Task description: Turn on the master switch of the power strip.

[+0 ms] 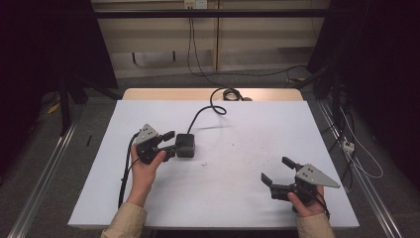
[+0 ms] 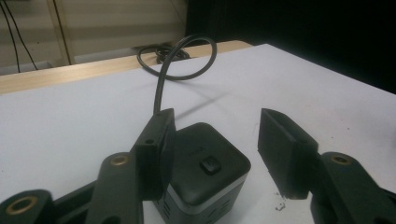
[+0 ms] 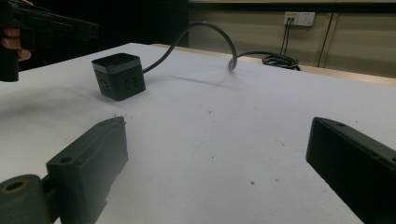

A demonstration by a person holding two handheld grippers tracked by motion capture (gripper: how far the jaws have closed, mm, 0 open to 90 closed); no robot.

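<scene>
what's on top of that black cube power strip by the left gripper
The black cube power strip has one small square button on its top face and faint lettering too small to read. The left gripper's near jaw covers the top's left edge.

The high view looks down on the white table (image 1: 237,198); both gripper views skim it, sharing the black cube (image 2: 210,172).

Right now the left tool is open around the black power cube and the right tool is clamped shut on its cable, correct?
Not quite. The right tool is open and holds nothing, hovering over bare table, as the high view shows. The left tool is indeed open around the black power cube.
</scene>
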